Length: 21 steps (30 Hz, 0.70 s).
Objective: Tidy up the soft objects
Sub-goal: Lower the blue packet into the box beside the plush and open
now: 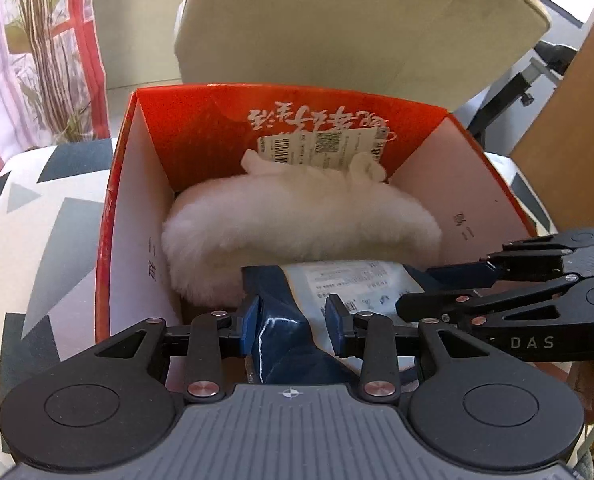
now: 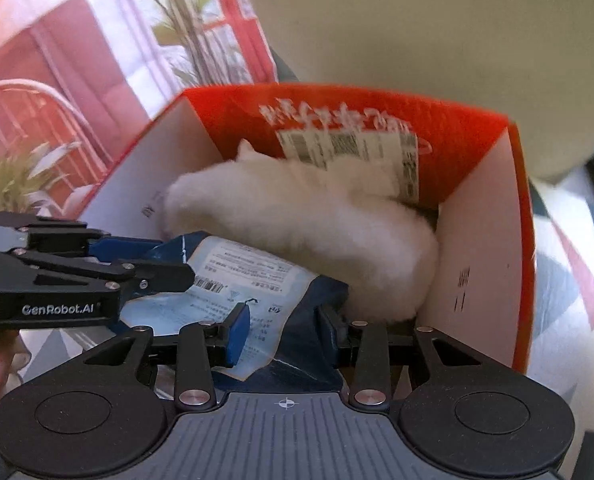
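In the left wrist view, a potted plant (image 1: pixel 53 60) stands at the upper left, in front of red-framed glazing. A cloth with a grey and white geometric pattern (image 1: pixel 45 216) covers the surface at the left edge. At the frame centre sits an open red cardboard box (image 1: pixel 201 120) with white inner side walls and a shipping label on its far wall. A fluffy white plush toy (image 1: pixel 297 216) lies inside the box, against the far wall. A dark blue plastic package (image 1: pixel 285 316) with a white printed label lies at the near side of the box, touching the plush toy. The left gripper (image 1: pixel 291 320), at the lower centre, is partly closed, its blue pads pressed on a fold of the package. The right gripper (image 1: pixel 449 280) enters from the right edge and grips the same package at its right end. A beige cushion (image 1: pixel 357 28) rises behind the box.

In the right wrist view, the right gripper (image 2: pixel 283 328) is likewise partly closed on the package (image 2: pixel 297 344).
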Each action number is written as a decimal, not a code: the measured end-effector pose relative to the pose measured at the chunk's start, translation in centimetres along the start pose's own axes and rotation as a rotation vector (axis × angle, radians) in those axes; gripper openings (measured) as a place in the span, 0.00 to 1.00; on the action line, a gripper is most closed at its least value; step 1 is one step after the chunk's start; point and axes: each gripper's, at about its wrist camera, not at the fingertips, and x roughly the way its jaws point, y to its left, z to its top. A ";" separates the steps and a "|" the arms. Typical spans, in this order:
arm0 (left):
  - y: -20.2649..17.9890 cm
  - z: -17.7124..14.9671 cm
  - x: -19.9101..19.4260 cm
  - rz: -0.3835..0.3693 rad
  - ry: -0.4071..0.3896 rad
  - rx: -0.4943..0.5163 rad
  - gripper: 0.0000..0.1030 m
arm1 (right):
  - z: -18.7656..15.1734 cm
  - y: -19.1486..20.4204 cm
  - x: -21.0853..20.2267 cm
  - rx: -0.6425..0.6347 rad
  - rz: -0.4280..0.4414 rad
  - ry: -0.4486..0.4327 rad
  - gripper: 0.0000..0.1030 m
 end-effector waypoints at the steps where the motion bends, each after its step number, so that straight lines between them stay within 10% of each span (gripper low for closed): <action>1: -0.1 0.1 0.2 0.004 0.005 0.001 0.36 | 0.1 0.0 0.3 0.009 -0.007 0.009 0.33; 21: -1.1 2.0 2.2 0.094 0.036 0.087 0.35 | 1.3 -0.1 2.5 0.027 -0.042 0.057 0.13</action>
